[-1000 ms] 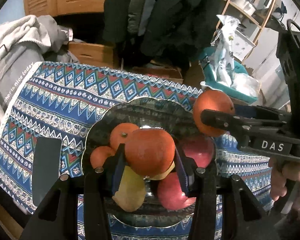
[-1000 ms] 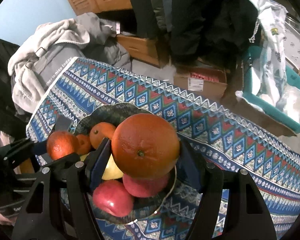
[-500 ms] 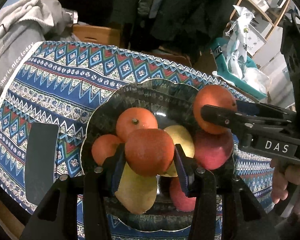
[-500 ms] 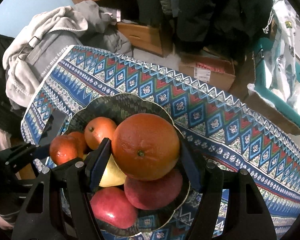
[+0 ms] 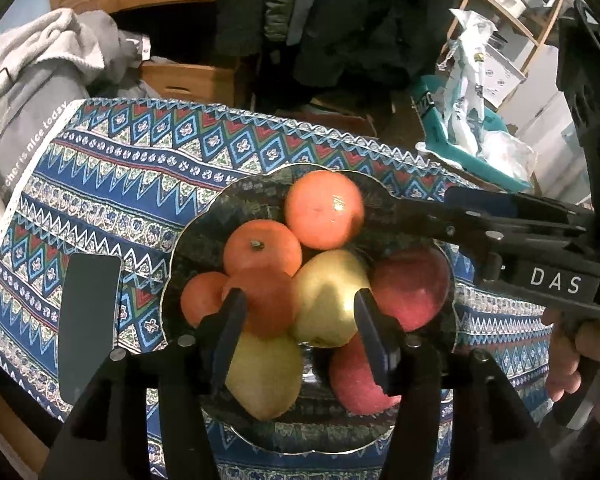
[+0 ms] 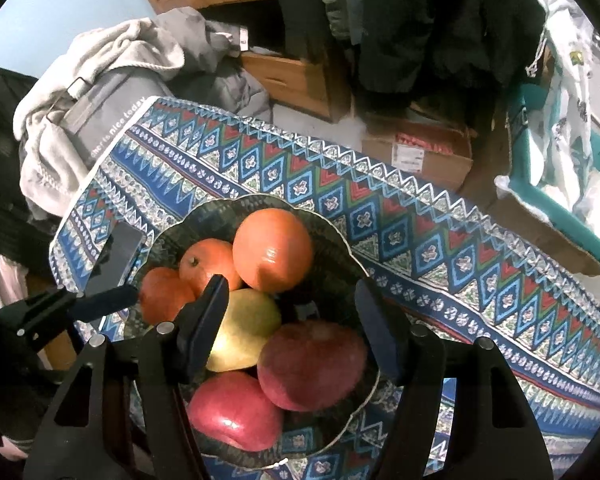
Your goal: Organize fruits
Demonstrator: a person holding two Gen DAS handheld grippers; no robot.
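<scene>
Both oranges have left the claws since the earlier frames and now sit in the bowl with the rest of the fruit. Nearest the lens, the left claw has just been opening; it is released, and nothing is pinched between its pads, though a small orange lies just beyond its left pad, touching a yellow pear. The right claw is likewise released and empty, even though its jaws have just narrowed a little. Its pads hang over a red apple and the pear.

Beyond both claws, the big orange rests at the far side of the dark bowl, leaning on a stemmed orange. It lies ahead of the right claw and slightly left; being round, it has no long axis to speak of. The pear's long axis seems to run near to far, though where its narrow end points I cannot tell.

The bowl sits on a worktop covered by a patterned cloth, with a dark phone just beside the bowl's left rim. All visible fruit is in the bowl, so the sorting looks nearly done. The right claw is nearer the big orange.
</scene>
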